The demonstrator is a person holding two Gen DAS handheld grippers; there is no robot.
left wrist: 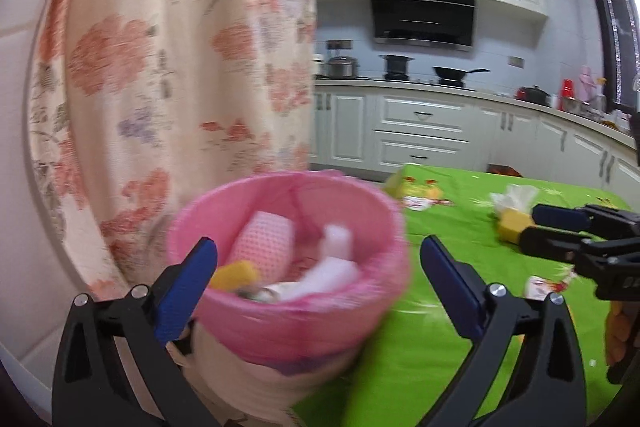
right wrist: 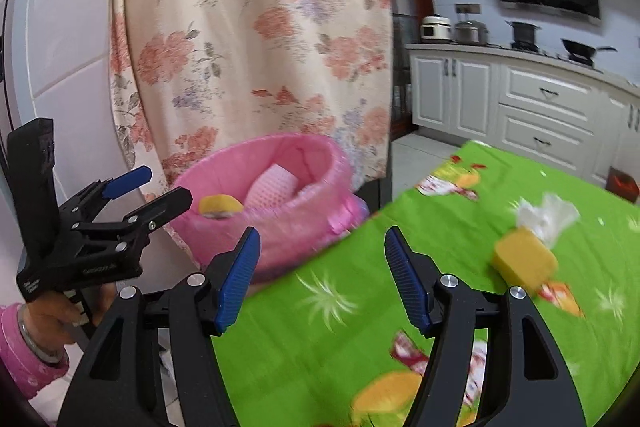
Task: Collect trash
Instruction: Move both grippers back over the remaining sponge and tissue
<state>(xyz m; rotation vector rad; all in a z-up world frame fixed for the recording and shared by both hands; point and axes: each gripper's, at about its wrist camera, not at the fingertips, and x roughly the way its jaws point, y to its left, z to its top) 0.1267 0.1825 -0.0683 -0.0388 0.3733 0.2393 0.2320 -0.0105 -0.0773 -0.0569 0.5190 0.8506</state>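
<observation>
In the left wrist view, the left gripper (left wrist: 318, 267) hangs with its blue-padded jaws spread wide and nothing between them, framing the round bin lined with a pink plastic bag (left wrist: 288, 259), which stands just off the near edge of the table under a bright green printed cloth (left wrist: 460, 307); inside the bin lie a pink netted foam sleeve (left wrist: 264, 243), a yellow sponge piece (left wrist: 234, 273) and white crumpled scraps (left wrist: 328, 267). Behind the bin hangs a cream floral curtain (left wrist: 180, 47). On the cloth to the right sit a yellow sponge block (left wrist: 510, 223) with a crumpled clear plastic wrapper (left wrist: 514, 197) touching it, and a small white and red wrapper (left wrist: 540, 285) nearer; the right gripper (left wrist: 528, 227) reaches in from the right edge, its tips just beside the block, jaws apart. In the right wrist view, the right gripper (right wrist: 322, 275) has its jaws spread over bare green cloth (right wrist: 320, 327), holding nothing, with the yellow block (right wrist: 524, 259) and clear wrapper (right wrist: 548, 215) well to its right. The pink-lined bin (right wrist: 280, 211) stands left of the table edge, the curtain (right wrist: 248, 27) behind it, and the left gripper (right wrist: 172, 187), held in a pink-sleeved hand (right wrist: 60, 315), points at the bin's rim with parted jaws
</observation>
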